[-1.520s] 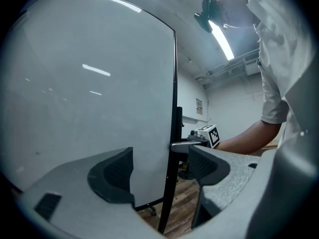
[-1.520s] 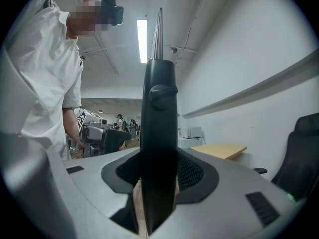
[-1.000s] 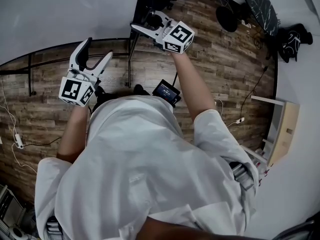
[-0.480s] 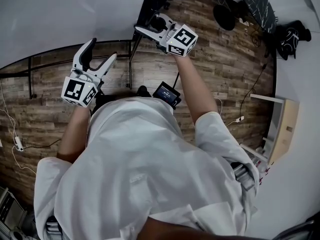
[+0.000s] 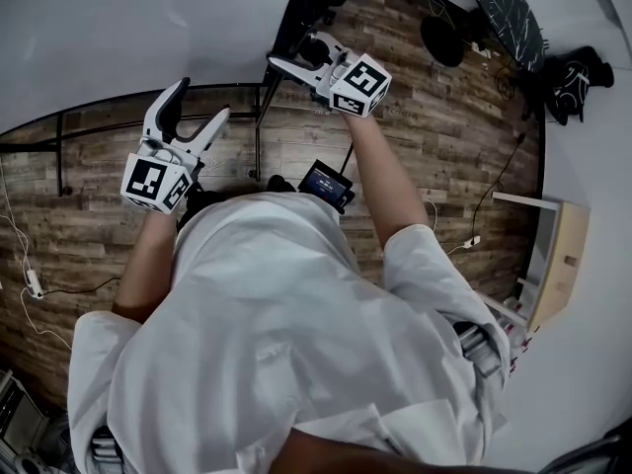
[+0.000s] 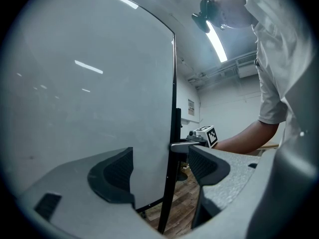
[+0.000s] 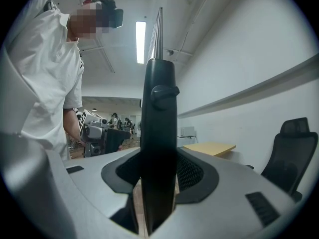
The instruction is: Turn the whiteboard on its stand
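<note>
Right gripper view: right hand-held gripper [image 7: 159, 176] clamps whiteboard upright [image 7: 159, 108]; left hand-held gripper [image 6: 159, 171], released, straddles whiteboard [image 6: 89, 83].

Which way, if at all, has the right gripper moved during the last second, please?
Yes, slightly: in the head view the right gripper has shifted rightward, toward the round black object at upper right, while clamped on the whiteboard frame.
</note>
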